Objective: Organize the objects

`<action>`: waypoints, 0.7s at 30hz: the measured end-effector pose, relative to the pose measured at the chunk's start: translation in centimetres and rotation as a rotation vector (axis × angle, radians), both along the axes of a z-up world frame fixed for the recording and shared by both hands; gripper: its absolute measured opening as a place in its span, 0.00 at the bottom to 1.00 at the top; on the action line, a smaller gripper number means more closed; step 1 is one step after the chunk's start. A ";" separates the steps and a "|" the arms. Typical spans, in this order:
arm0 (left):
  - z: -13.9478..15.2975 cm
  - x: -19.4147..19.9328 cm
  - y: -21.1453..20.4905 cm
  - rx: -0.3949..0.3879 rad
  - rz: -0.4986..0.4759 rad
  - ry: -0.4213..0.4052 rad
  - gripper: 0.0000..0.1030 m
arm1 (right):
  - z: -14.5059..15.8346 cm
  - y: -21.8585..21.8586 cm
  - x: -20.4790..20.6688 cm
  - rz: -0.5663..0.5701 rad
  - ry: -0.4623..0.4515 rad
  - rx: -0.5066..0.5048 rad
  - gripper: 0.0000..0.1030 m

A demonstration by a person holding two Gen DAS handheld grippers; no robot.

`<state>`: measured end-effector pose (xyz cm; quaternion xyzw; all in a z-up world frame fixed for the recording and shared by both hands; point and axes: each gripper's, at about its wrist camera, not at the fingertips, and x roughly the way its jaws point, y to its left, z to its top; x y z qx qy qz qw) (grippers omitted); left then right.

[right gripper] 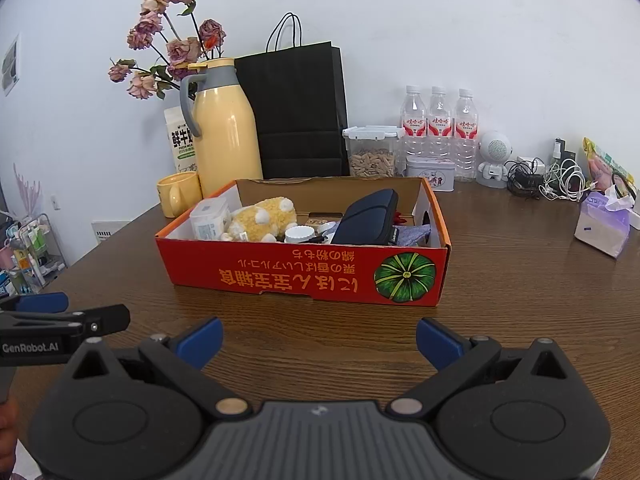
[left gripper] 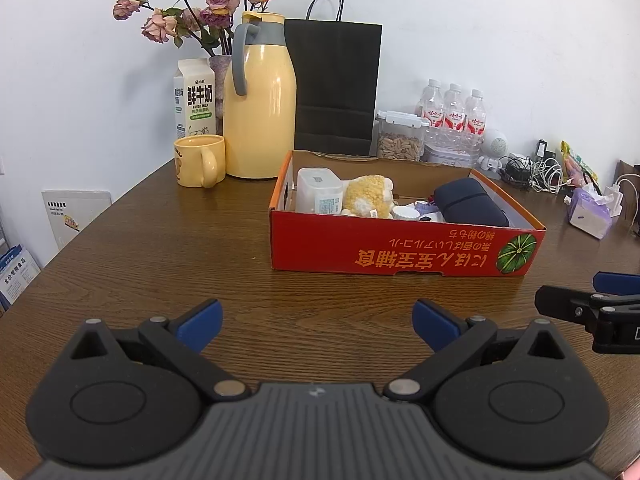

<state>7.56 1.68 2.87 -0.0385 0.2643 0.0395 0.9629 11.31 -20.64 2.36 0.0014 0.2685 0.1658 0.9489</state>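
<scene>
2 grippers hover low over the brown wood-grain tabletop, both spread wide with nothing between their blue pads: the left gripper and the right gripper, side by side and just apart. Straight ahead of both sits the shallow red cardboard box, already loaded with a clear lidded plastic tub, a yellow plush toy, a dark navy zip case tilted against other things, and a small white-capped jar.

Risks, as I judge them: the case leans and could slide if its neighbours are pulled out; the plush is soft and may snag the small items beside it; a careless reach past the box's left end could strike the yellow ceramic mug or the tall yellow thermos jug with grey handle. With the 2 grippers this close, they could also knock each other.

Writing: the white milk carton left of the jug reads "鲜牛奶 FRESH MILK". The box front carries upside-down yellow Japanese print beside a green pumpkin picture. "GenRobot.AI" shows on the left gripper's side in the right wrist view. The 3 clear water bottles bear red labels too small to read.
</scene>
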 end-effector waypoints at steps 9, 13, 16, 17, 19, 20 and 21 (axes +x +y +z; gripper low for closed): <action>0.0 0.0 0.0 0.000 0.001 0.000 1.00 | 0.1 -0.1 0.0 -0.001 0.001 0.000 1.00; 0.0 0.0 0.0 0.004 0.001 -0.001 1.00 | 0.0 -0.1 0.0 0.000 0.001 0.000 1.00; 0.1 0.1 0.1 0.005 0.000 -0.001 1.00 | 0.0 -0.1 0.0 0.000 0.001 0.000 1.00; 0.1 0.1 0.1 0.003 -0.002 -0.001 1.00 | 0.0 -0.1 0.0 0.000 0.001 0.000 1.00; 0.1 0.1 0.1 0.002 0.001 0.001 1.00 | 0.0 -0.1 0.0 0.000 0.001 0.000 1.00; 0.1 0.1 0.1 0.003 0.003 0.001 1.00 | 0.0 -0.1 0.0 0.000 0.001 0.000 1.00; 0.1 0.1 0.1 0.003 0.004 0.001 1.00 | 0.0 -0.1 0.0 0.000 0.001 0.000 1.00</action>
